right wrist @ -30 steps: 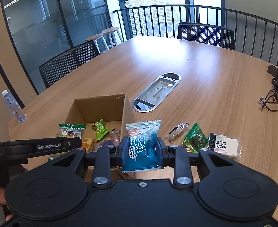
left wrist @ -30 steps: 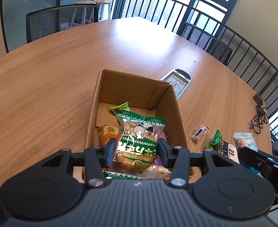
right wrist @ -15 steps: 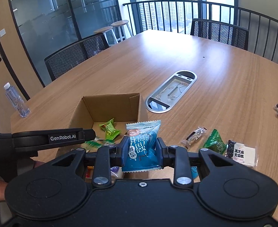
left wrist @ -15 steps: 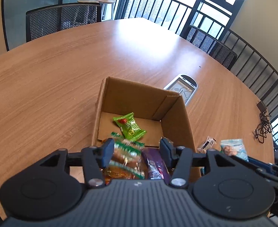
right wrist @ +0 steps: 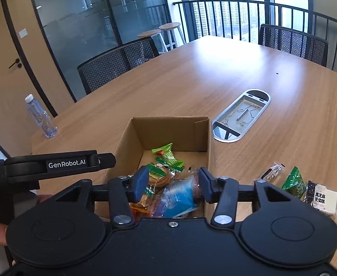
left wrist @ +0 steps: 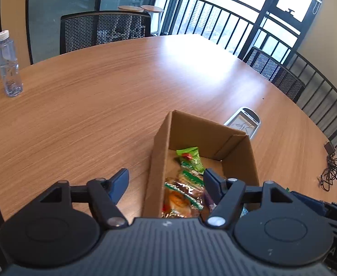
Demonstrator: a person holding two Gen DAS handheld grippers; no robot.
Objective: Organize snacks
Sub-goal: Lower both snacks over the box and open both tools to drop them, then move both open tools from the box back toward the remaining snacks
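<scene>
Both tools have just been opening over the cardboard box (right wrist: 168, 133): left tool (left wrist: 166, 181) empty, right tool (right wrist: 171, 184) wide of the blue packet (right wrist: 179, 200) lying inside. Three snacks wait on the surface (right wrist: 214, 73) at three o'clock of the box.

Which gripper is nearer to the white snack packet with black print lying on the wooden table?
Right. The right gripper is over the cardboard box, beside the white packet; the left gripper straddles the box's far wall.
</scene>
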